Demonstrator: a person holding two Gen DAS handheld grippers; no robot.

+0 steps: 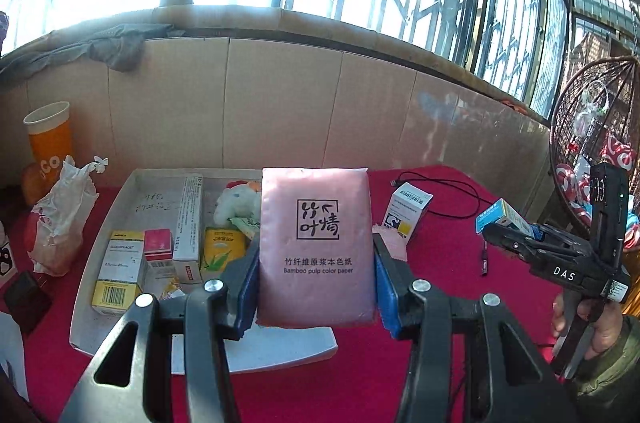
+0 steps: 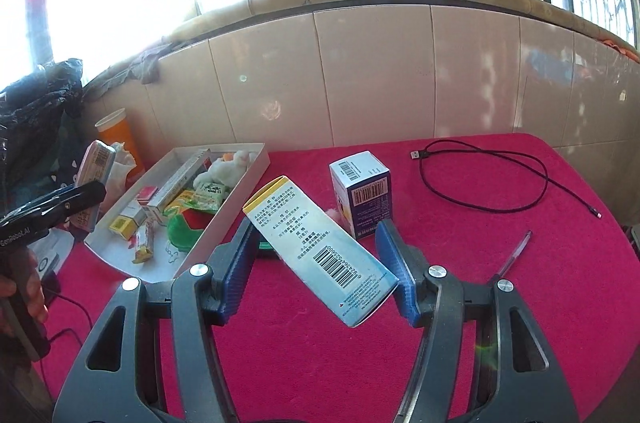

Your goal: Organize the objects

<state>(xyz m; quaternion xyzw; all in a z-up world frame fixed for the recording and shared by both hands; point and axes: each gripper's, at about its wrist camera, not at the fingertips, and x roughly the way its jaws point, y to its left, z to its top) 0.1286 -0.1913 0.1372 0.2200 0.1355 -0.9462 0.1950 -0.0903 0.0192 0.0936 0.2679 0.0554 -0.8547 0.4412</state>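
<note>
My left gripper (image 1: 316, 275) is shut on a pink tissue pack (image 1: 315, 243) and holds it upright above the near right part of the white tray (image 1: 120, 303). My right gripper (image 2: 320, 255) is shut on a white and blue medicine box (image 2: 320, 251), held tilted above the red cloth, right of the tray (image 2: 224, 223). The right gripper also shows in the left wrist view (image 1: 516, 239) at the far right. The tray holds several small boxes, sachets and a white plush toy (image 1: 236, 203).
A small white and blue box (image 2: 362, 193) stands on the red cloth (image 2: 480, 283). A black USB cable (image 2: 480, 179) and a pen (image 2: 514, 255) lie to the right. An orange paper cup (image 1: 50, 143) and a crumpled bag (image 1: 60, 223) sit left of the tray. A tiled wall runs behind.
</note>
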